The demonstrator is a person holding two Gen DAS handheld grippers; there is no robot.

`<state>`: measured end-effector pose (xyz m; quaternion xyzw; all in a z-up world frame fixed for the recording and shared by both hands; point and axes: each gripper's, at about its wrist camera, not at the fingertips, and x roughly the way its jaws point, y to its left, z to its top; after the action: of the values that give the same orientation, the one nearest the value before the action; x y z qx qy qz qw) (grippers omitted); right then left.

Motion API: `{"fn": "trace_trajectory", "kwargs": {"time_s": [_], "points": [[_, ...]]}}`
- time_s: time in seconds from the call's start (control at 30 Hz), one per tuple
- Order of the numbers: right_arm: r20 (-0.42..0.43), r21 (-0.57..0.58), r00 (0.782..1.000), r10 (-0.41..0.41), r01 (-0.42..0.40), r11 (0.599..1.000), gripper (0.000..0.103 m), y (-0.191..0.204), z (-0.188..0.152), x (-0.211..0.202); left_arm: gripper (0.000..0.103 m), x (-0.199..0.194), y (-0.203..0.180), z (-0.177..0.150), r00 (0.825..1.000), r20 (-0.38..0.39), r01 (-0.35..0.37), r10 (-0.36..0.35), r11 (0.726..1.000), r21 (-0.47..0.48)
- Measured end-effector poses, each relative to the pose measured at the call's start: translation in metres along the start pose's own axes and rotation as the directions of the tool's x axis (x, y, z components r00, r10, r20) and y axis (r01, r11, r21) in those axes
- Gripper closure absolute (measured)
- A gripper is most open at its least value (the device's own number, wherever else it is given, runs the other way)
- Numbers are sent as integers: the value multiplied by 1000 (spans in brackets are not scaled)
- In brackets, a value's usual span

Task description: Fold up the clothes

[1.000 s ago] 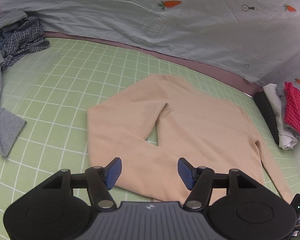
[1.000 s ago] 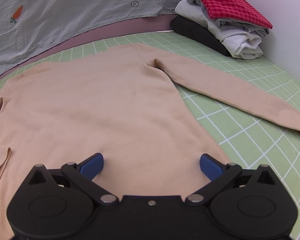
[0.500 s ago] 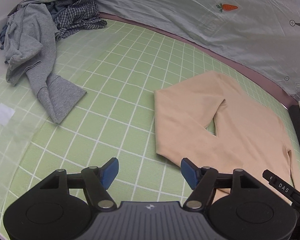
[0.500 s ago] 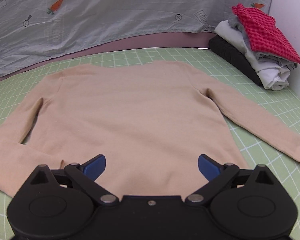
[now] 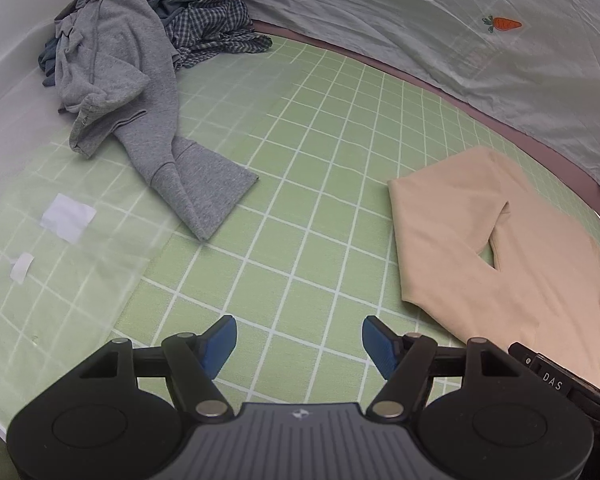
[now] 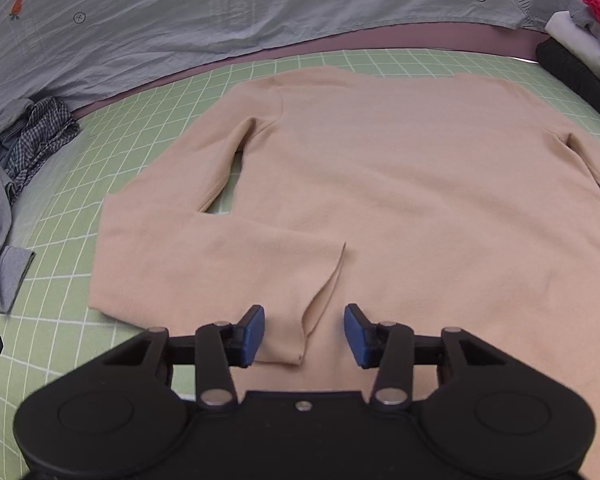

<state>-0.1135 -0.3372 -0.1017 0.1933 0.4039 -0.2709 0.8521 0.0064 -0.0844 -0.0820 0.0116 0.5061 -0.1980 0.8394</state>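
Sweater (image 6: pixel 400 184) lies flat mid-frame with one sleeve (image 6: pixel 220 256) folded across; right gripper (image 6: pixel 304 334) is closing around its cuff, left gripper (image 5: pixel 298 344) is held wide and empty, remaining folds undone.

Left gripper (image 5: pixel 299 342): jaws apart, nothing between them, angled downward. Right gripper (image 6: pixel 304 334): jaws closing, also angled downward, pads not yet pressing on anything.

Beige sweater (image 6: pixel 400 184) flat, left sleeve folded across.
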Motion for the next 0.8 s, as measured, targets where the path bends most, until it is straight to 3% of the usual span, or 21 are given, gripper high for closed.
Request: {"fn": "trace_trajectory", "kwargs": {"time_s": [0.03, 0.07, 0.1, 0.17, 0.3, 0.47, 0.8], "points": [[0, -9, 1000, 0, 0, 1000, 65, 2, 0, 0, 33, 0, 0, 0, 1000, 0, 1, -1, 1000, -1], [1, -14, 1000, 8, -8, 1000, 83, 3, 1, 0, 33, 0, -1, 0, 1000, 0, 2, -2, 1000, -1], [1, -22, 1000, 17, -17, 1000, 91, 3, 1, -1, 33, -1, -3, -1, 1000, 1, 2, -2, 1000, -2], [14, -36, 999, 35, -34, 999, 100, 2, 3, -5, 33, -1, -7, -1, 1000, 3, 2, -2, 1000, -2], [50, -38, 995, 89, -87, 996, 100, -8, 9, -18, 33, -2, -22, -7, 1000, -1, 14, -14, 1000, 0], [92, -31, 992, 90, -88, 996, 100, -34, 20, -39, 32, 1, -53, -21, 999, -30, 30, -30, 1000, -2], [132, 70, 991, 24, -34, 997, 100, -143, 40, -63, 31, 20, -126, -53, 997, -81, 1, -3, 1000, -25]]}}
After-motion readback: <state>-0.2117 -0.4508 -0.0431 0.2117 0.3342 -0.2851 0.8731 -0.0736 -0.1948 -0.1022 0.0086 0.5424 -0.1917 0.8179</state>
